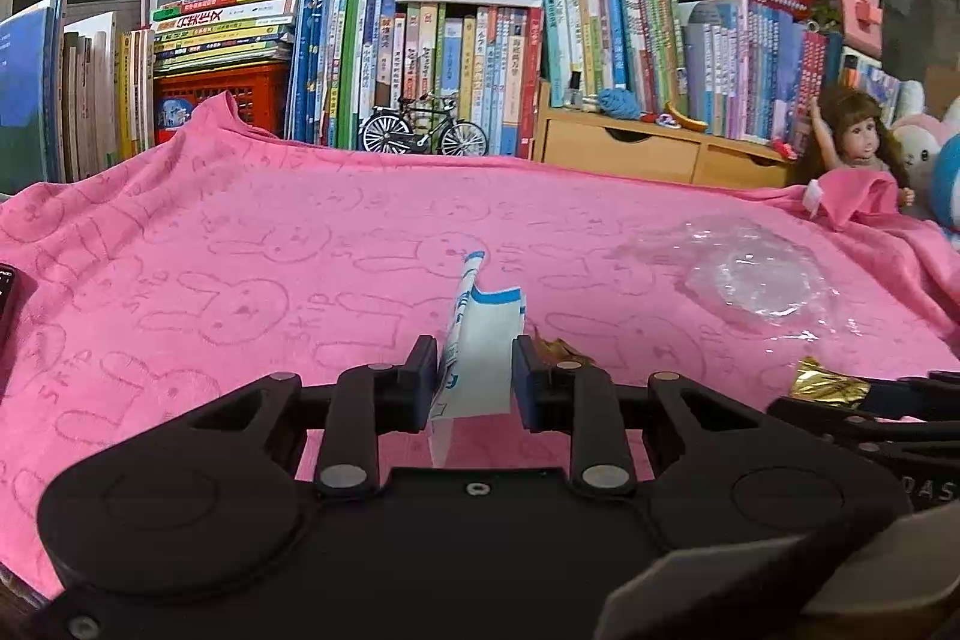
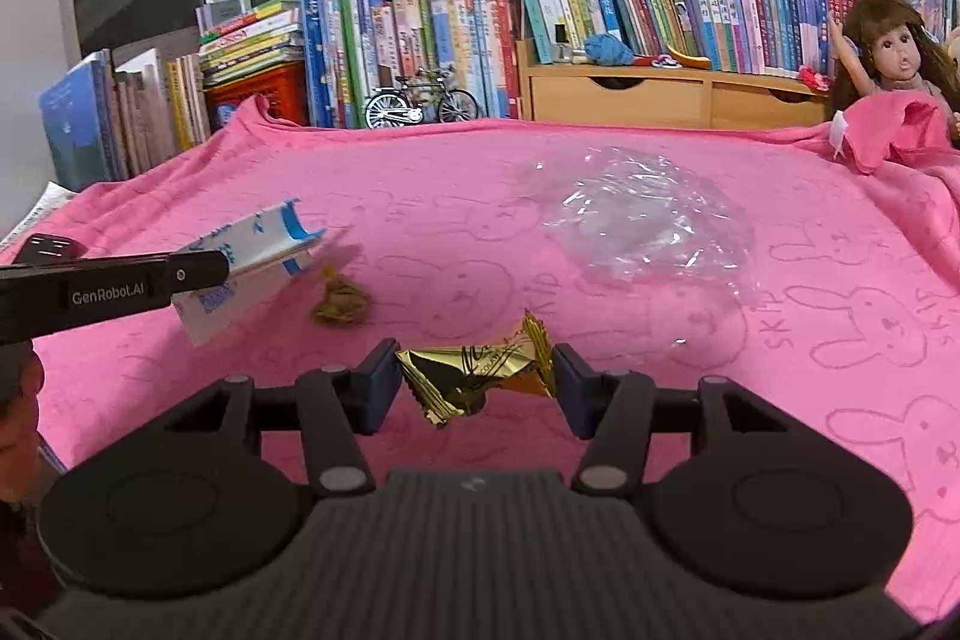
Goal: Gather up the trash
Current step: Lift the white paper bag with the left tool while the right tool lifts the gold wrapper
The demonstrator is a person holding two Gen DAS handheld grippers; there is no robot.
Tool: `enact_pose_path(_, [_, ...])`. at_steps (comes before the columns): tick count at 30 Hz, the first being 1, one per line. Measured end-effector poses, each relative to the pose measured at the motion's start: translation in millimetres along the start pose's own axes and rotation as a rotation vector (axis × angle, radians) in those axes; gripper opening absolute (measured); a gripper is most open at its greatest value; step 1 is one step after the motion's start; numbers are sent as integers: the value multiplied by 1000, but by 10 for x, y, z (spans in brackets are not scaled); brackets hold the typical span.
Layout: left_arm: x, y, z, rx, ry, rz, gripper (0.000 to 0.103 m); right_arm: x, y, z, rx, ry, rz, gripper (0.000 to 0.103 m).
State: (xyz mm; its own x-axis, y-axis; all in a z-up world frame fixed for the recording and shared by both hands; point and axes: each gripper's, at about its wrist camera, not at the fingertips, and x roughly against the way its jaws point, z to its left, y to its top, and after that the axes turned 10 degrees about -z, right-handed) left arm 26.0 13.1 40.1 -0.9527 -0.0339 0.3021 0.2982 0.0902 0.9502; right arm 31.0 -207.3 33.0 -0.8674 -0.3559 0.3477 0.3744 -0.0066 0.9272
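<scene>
My left gripper (image 1: 474,376) is shut on a white and blue paper wrapper (image 1: 474,340), held above the pink towel (image 1: 240,268); the same wrapper (image 2: 252,262) shows at the left of the right wrist view. My right gripper (image 2: 477,379) is shut on a gold foil wrapper (image 2: 474,376), whose end (image 1: 828,385) pokes in at the right of the left wrist view. A small crumpled gold wrapper (image 2: 339,304) lies on the towel (image 2: 780,400) under the paper wrapper. A clear plastic bag (image 2: 636,220) lies flat further back, right of centre (image 1: 756,274).
Rows of books (image 1: 468,58), a red crate (image 1: 240,91), a model bicycle (image 1: 423,130) and a wooden drawer unit (image 1: 654,148) line the far edge. A doll (image 2: 894,58) and plush toys (image 1: 924,148) sit at the right. A dark object (image 2: 48,247) lies at the towel's left edge.
</scene>
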Motion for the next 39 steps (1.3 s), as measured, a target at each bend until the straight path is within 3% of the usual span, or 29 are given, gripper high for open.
enact_pose_path(27, [1266,-480,-66,43,-119,37,23,717,-368,341,-21,81,-41,59])
enact_pose_path(28, [1321,-517,-66,45,-119,43,23,749,-393,359,-22,85,-40,59])
enact_pose_path(30, [1433,-606,-55,59,-124,70,12,820,-451,387,-32,95,-39,59])
enact_pose_path(33, [1570,-758,-13,128,-155,144,11,934,-557,449,-31,100,-38,59])
enact_pose_path(39, [1694,-1020,39,112,-165,223,6,1084,-711,579,14,101,-35,59])
